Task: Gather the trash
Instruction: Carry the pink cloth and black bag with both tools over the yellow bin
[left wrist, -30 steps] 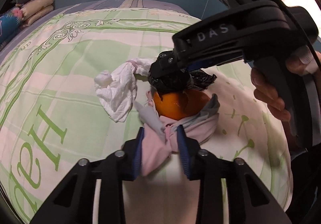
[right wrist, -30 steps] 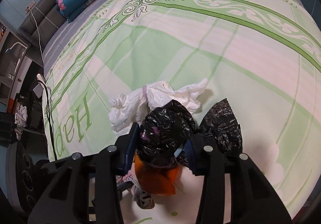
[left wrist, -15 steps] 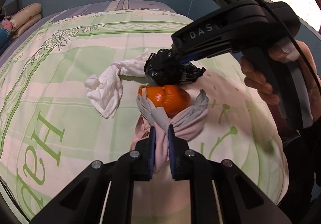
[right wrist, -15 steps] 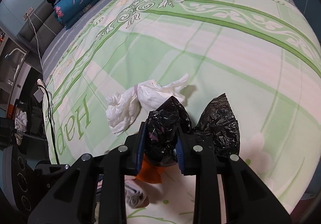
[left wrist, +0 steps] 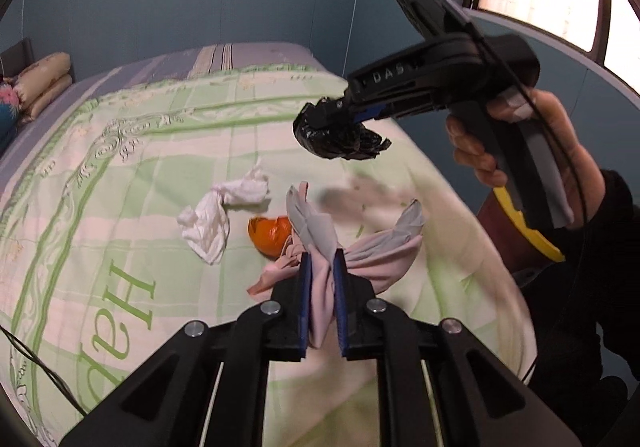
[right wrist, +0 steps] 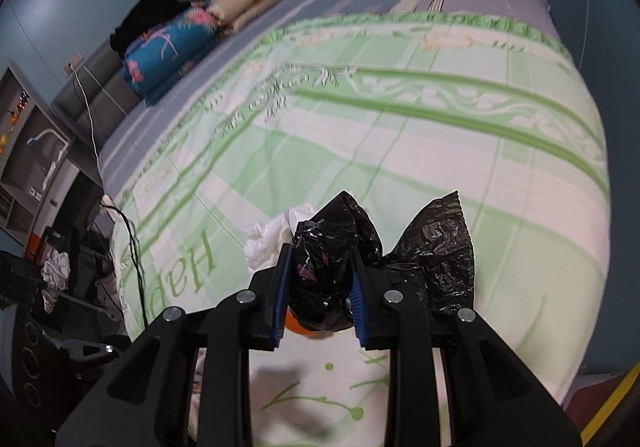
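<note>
Left wrist view: left gripper (left wrist: 321, 279) is clamped on a pink-and-grey cloth (left wrist: 362, 247), w/ the fabric pinched btwn its blue pads (left wrist: 305, 287) and fanning out ahead in two wings, one grey tip standing up near the middle, the other spread to the right. Cloth looks lifted at the grip point, its lower folds trailing toward the bed (left wrist: 120, 183). Just left of the cloth, an orange peel (left wrist: 269, 231) lies on the green-checked blanket, partly hidden behind the fabric. Further left, close by but apart from the peel, sits a crumpled white tissue (left wrist: 218, 211). Above all this, right gripper (left wrist: 326, 115) hangs in the air, held by a hand (left wrist: 524, 143), closed on a black plastic bag (left wrist: 336, 133) that is clear of the bed; a blurry shadow falls on the blanket below it. Right wrist view: right gripper (right wrist: 318, 287) squeezes the black plastic bag (right wrist: 332, 259) btwn its blue pads (right wrist: 280, 287), one crinkled corner of the bag sticking up past the right finger. White tissue (right wrist: 276, 235) peeks out behind the bag on the left, and a sliver of orange peel (right wrist: 298, 329) shows under it. Folded pillows and a blue floral quilt (right wrist: 168, 47) are stacked at the far head of the bed (right wrist: 440, 119).
</note>
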Available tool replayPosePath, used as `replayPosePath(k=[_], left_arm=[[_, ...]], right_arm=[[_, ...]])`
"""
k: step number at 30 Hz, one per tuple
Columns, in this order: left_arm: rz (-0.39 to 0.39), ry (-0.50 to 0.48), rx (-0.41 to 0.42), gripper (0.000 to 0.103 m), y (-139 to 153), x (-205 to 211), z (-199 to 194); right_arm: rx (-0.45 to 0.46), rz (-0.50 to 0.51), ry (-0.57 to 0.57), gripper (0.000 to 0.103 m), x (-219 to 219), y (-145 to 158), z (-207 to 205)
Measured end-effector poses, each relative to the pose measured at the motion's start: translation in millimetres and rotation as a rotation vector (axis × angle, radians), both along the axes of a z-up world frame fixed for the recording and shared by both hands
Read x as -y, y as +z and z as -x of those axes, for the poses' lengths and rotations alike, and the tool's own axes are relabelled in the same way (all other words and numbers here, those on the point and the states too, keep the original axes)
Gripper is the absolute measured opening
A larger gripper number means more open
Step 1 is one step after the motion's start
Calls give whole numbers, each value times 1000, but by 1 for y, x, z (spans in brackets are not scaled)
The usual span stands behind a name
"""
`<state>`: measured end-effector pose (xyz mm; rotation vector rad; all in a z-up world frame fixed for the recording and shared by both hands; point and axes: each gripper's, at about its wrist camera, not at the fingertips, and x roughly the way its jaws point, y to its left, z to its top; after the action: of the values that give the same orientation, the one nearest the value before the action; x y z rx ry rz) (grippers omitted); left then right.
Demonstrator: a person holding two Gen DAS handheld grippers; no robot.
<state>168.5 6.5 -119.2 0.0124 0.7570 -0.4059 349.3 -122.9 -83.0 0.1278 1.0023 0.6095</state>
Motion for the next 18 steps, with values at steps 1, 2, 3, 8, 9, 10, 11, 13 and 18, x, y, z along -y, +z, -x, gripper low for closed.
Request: replayPosePath(k=[1, 2, 3, 8, 9, 10, 11, 13, 18], left_arm=[[-3, 5, 18, 10, 8, 2, 4], [-6, 12, 37, 10, 16, 4, 7], [-11, 21, 51, 10, 23, 6, 9], [0, 52, 137, 10, 62, 17, 29], [4, 54, 153, 10, 69, 20, 31], [7, 59, 165, 10, 77, 23, 35], [10, 67, 178, 10, 85, 26, 38], [13, 72, 201, 10, 97, 34, 44], [18, 63, 245, 10, 118, 51, 55]], right_arm=[[8, -9, -5, 25, 4, 5, 3], [20, -19, -11, 25, 10, 12, 8], [29, -24, -15, 25, 14, 16, 11], [78, -56, -47, 25, 39, 39, 31], [89, -63, -56, 25, 46, 43, 36], [101, -71, -64, 25, 52, 48, 41], [109, -77, -69, 25, 57, 52, 45], [130, -99, -91, 25, 72, 61, 55], [173, -166, -140, 25, 106, 80, 82]])
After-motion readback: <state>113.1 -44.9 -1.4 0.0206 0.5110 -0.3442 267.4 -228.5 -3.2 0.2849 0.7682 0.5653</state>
